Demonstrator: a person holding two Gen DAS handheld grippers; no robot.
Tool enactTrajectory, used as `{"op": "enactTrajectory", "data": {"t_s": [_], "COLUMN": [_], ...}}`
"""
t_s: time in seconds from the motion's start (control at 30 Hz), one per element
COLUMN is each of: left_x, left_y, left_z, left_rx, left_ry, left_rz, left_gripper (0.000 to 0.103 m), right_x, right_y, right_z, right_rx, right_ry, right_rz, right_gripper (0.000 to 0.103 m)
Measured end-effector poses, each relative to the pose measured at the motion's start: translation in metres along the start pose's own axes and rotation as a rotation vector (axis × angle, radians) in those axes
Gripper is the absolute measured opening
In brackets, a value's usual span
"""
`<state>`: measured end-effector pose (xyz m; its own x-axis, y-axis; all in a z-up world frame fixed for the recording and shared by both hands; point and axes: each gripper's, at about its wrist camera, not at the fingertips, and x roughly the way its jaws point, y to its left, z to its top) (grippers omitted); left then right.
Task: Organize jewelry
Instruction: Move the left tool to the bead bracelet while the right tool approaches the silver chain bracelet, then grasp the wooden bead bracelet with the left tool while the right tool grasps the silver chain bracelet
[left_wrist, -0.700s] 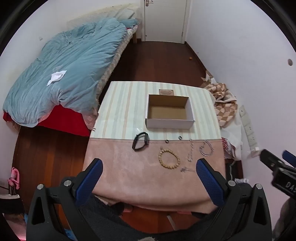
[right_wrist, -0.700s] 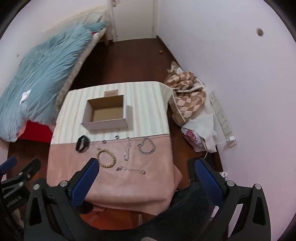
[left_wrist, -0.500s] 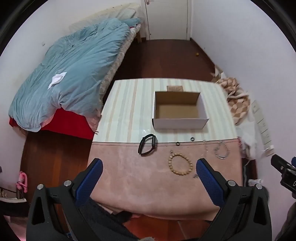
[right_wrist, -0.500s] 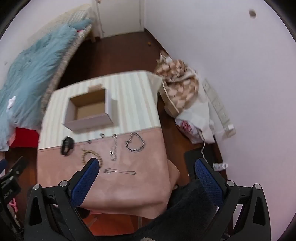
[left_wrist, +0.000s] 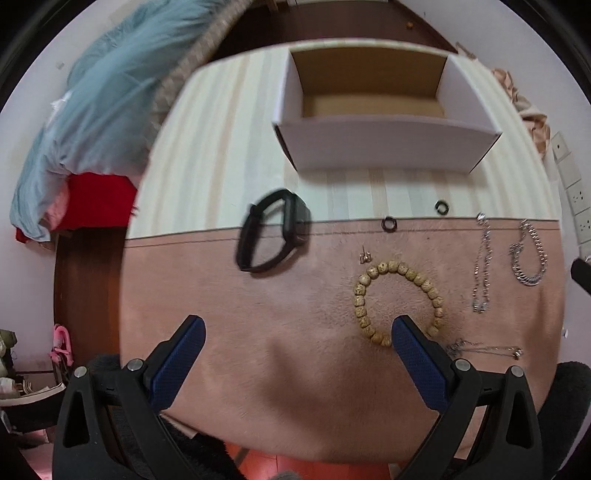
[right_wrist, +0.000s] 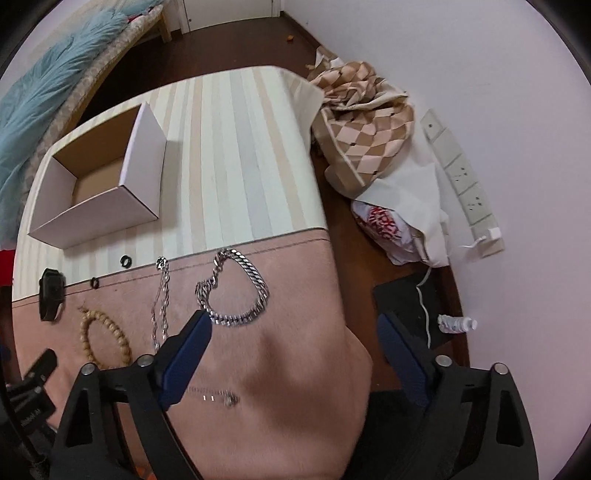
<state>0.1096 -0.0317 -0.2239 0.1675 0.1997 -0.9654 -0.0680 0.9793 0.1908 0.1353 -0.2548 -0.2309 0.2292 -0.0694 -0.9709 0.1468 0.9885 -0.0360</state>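
Left wrist view: left tongs spread wide, empty, low over the pink half of the surface. Open box on the striped half. Black band across the seam; bead bracelet beside the right finger. Bed to the left.

Right wrist view: right tongs parted, empty. Chunky chain just beyond the left finger, thin chain beside it. Checked cloth on the floor by the wall.
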Motion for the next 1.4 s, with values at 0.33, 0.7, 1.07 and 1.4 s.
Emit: {"op": "enactTrajectory", "data": {"t_s": [0.33, 0.7, 1.07, 1.4], "left_x": [0.032, 0.045, 0.058, 0.016], "left_y": [0.003, -0.004, 0.028, 0.077], "left_z": [0.01, 0.015, 0.01, 0.0], "left_rx": [-0.022, -0.008, -0.015, -0.045], "left_ry": [0.059, 0.092, 0.048, -0.039], "left_rz": [-0.108, -0.207, -0.253, -0.274], "left_gripper": [0.102, 0.035, 0.007, 0.006], "right_x": [0.039, 0.06, 0.06, -0.001], "right_y": [0.009, -0.002, -0.008, 0.022], "right_z": [0.006, 0.006, 0.002, -0.007], "right_rx": [0.02, 0.026, 0.033, -0.022], "right_ry": [0.064, 0.107, 0.083, -0.05], "right_rz": [0.106, 0.13, 0.134, 0.203], "right_gripper": [0.075, 0.047, 0.005, 0.004]}}
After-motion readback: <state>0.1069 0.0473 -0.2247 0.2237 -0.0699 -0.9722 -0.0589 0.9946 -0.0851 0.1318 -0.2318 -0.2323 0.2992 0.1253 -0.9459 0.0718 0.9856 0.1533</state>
